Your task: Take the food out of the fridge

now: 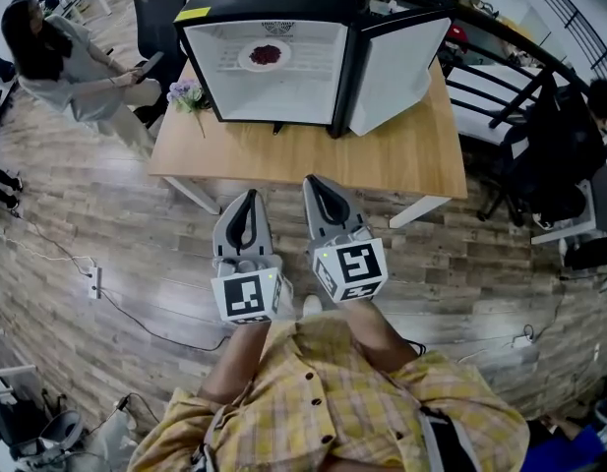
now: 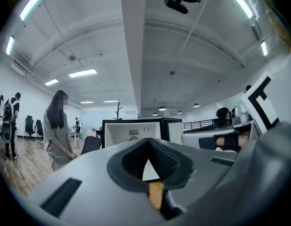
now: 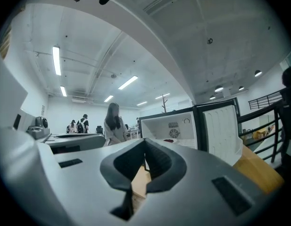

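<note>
Barely begun: the mini fridge (image 1: 283,87) on the far table (image 1: 313,155) stands open, the plate of red food (image 1: 265,55) untaken inside. Our left gripper (image 1: 246,200) and right gripper (image 1: 316,185), both closed and empty, hang near.

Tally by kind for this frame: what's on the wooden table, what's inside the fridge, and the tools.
Fridge, door open: 1
Plate with red food, inside it: 1
Flower bunch, on the table: 1
Tools, shut and empty: 2 (left tool, right tool)
Total: 5

One fridge (image 1: 303,87), one plate of food (image 1: 265,55), one table (image 1: 382,155) — two grippers: left gripper (image 1: 250,197), right gripper (image 1: 314,182).
</note>
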A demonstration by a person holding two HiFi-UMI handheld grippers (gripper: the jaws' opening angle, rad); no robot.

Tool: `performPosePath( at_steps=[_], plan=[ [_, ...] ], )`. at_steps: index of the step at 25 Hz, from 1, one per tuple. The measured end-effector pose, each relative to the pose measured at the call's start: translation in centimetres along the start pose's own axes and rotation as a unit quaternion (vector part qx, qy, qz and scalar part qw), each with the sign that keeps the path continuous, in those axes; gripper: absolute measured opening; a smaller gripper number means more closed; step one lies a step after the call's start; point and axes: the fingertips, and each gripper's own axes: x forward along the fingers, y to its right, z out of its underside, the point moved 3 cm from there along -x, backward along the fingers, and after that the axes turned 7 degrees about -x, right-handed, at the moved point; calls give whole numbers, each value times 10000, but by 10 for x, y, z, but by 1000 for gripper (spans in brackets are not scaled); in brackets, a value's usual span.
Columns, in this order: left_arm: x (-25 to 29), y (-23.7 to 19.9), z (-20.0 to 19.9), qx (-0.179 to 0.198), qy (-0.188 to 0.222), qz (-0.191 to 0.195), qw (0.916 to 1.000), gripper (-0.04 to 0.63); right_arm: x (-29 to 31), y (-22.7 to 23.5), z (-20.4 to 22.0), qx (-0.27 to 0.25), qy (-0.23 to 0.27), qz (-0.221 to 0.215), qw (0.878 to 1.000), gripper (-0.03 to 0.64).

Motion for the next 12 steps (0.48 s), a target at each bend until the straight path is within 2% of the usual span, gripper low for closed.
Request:
performPosePath(
  at_steps=[6, 12],
  plan=[
    [42, -30, -3, -94, 226, 90, 9997, 8, 54, 13, 0, 152, -11, 26, 9999, 8],
    [80, -57, -5, -49, 190, 144, 9997, 8, 107, 19, -1, 286, 4, 34, 9996, 8]
  ],
)
